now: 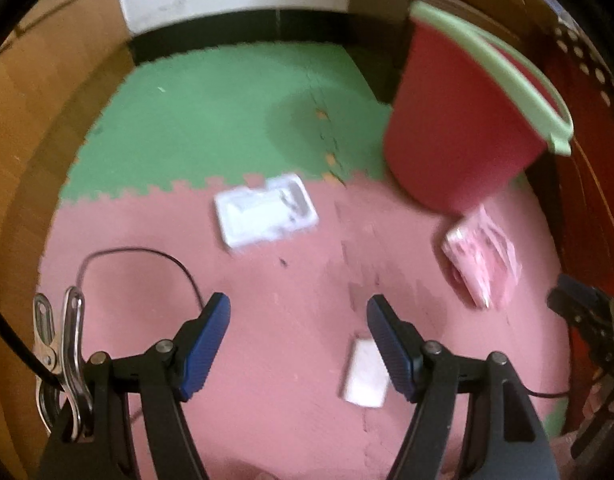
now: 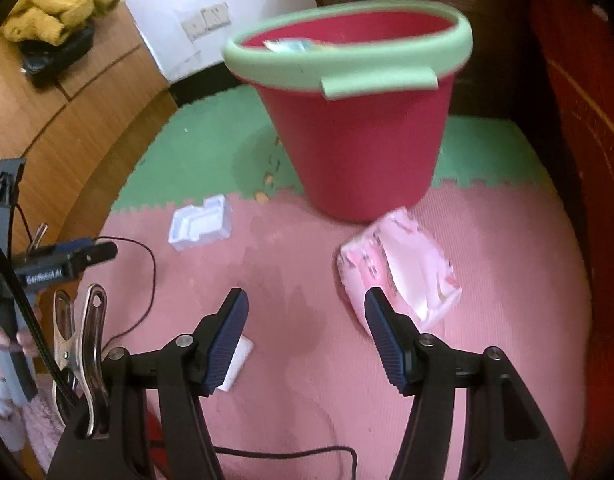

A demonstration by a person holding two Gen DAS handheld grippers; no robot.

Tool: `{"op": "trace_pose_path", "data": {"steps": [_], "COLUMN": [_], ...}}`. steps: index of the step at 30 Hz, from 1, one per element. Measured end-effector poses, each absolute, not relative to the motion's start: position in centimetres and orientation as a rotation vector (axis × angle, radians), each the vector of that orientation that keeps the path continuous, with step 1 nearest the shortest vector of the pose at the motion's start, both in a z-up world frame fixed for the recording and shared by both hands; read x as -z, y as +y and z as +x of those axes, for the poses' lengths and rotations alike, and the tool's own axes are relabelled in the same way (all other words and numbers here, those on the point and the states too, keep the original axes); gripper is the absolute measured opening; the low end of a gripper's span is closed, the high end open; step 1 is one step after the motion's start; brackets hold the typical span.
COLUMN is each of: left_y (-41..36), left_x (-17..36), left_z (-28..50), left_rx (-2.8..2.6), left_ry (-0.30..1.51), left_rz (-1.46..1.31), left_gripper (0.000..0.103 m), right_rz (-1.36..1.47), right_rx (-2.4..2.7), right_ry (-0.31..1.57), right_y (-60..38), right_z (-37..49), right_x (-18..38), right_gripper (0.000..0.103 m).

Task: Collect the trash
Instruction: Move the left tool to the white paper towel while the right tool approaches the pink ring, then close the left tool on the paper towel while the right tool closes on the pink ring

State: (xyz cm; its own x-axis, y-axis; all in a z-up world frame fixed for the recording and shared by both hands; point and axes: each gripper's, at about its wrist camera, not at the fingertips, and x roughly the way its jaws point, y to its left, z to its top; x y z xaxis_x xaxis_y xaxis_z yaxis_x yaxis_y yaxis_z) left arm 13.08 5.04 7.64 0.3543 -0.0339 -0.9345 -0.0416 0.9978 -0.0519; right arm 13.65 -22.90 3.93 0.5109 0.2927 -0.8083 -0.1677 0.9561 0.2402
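The bucket point(image 2: 357, 128) stands at the back of the foam mat point(image 2: 307, 360), a tissue pack point(image 2: 399, 268) lying right in front of it. A plastic tray point(image 2: 199, 226) sits off to the left, and a small card point(image 2: 237, 364) lies nearer the camera.

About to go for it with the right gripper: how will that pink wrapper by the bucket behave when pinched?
The pink wrapper looks crumpled and thin, so probably floppy and light; it may fold or sag between the right gripper pads. Its glossy film could be slippery. It lies flat, unlikely to roll.
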Motion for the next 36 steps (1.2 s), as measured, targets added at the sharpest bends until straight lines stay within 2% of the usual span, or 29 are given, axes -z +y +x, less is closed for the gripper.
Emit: {"op": "trace_pose_path", "data": {"steps": [4,8,11,13,21,27,30,32,36], "left_y": [1.8,-0.7,-2.2,-2.7,-4.5,-4.5,-4.3,-4.1,-3.8], "left_x": [-4.9,-2.1,0.5,1.5,5.1,6.4,6.9,7.3,7.9], "left_z": [12.9,12.3,11.9,11.9,11.7,11.4,11.4,11.4,11.6], "left_rx": [0.048,0.069,0.083,0.104,0.181,0.173,0.161,0.155,0.14], "left_ry": [1.284,1.344,1.394,1.415,1.477,1.497,1.504,1.512,1.529], "left_rz": [-0.033,0.045,0.099,0.107,0.171,0.201,0.209,0.207,0.198], "left_gripper": [0.074,0.074,0.074,0.074,0.074,0.074,0.074,0.074,0.074], "right_rz": [0.154,0.154,0.138,0.146,0.073,0.021,0.145,0.238,0.252], "right_rx": [-0.304,-0.325,-0.332,-0.326,-0.268,-0.092,-0.061,-0.08,-0.126], "right_ry": [1.077,1.172,1.233,1.27,1.352,1.233,1.184,1.173,1.166], "right_y": [-22.9,-22.5,-22.1,-22.1,-22.7,-25.0,-26.9,-27.6,-26.6], "right_z": [14.5,15.3,16.1,16.7,18.4,20.1,20.7,20.9,21.2], "right_x": [-1.2,2.2,4.5,5.7,9.2,8.6,8.0,8.0,7.9], "right_gripper": [0.061,0.046,0.038,0.037,0.037,0.037,0.043,0.051,0.052]}}
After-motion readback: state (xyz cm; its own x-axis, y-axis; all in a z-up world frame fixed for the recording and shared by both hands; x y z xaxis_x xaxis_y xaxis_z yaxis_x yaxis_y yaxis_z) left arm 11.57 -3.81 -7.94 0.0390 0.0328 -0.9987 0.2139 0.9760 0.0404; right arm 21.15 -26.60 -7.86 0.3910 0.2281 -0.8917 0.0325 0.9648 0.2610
